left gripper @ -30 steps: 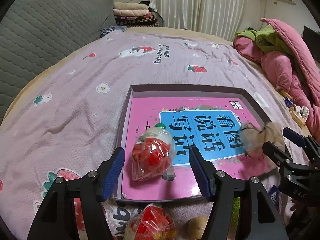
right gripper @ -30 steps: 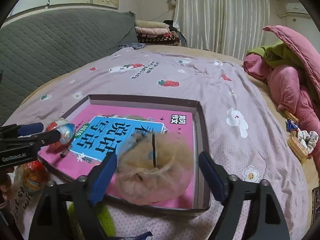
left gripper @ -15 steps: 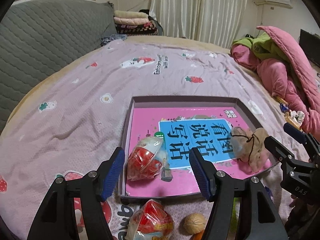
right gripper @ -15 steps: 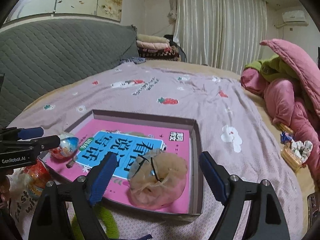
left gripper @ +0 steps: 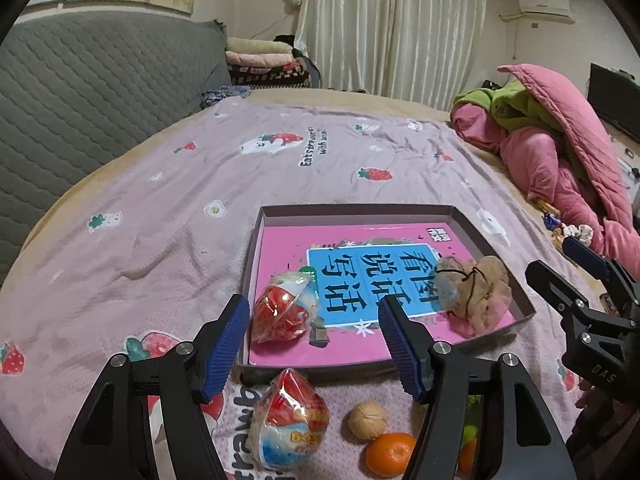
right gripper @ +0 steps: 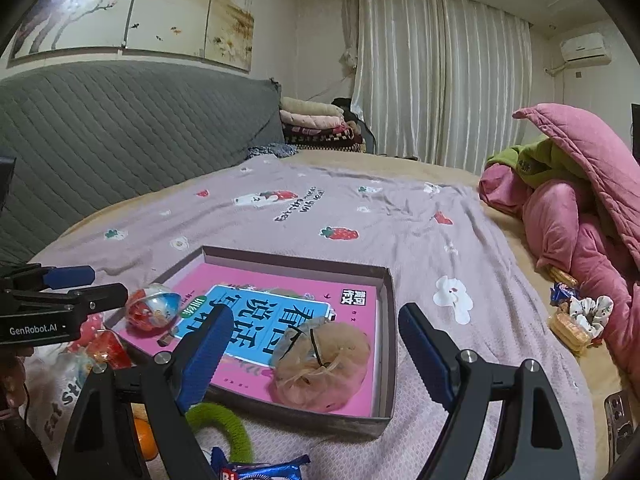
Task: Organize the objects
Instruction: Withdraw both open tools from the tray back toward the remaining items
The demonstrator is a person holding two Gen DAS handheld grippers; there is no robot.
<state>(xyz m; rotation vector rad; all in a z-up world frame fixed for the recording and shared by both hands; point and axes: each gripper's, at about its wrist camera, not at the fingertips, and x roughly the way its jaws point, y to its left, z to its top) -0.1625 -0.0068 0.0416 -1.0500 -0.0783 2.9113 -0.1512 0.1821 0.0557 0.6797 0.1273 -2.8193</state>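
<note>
Change: both grippers have drawn back and up from the box; the toy egg and the hair net they hovered over now lie clear ahead of the fingers, and more of the bed's near edge shows.
Bed (left gripper: 168, 216): lilac strawberry-print cover, carrying everything.
Box (left gripper: 360, 211): shallow grey tray near the bed's near edge, long axis running left to right, pink book with blue title panel flat inside.
Left gripper (left gripper: 314, 346): jaws apart, nothing between them, over the box's near-left corner.
Right gripper (right gripper: 316, 346): jaws wide apart, empty, over the box's near wall.
Hair net (right gripper: 320, 364): beige bundle with a black tie, in the box's near-right corner.
Toy egg (left gripper: 286, 306): clear wrap, red inside, in the box's near-left corner, long axis tilted, narrow end toward the far right.
Second egg (left gripper: 290, 426): on the cover just outside the near wall.
Walnut (left gripper: 367, 420): beside it.
Orange (left gripper: 390, 454): touching the walnut's near side.
</note>
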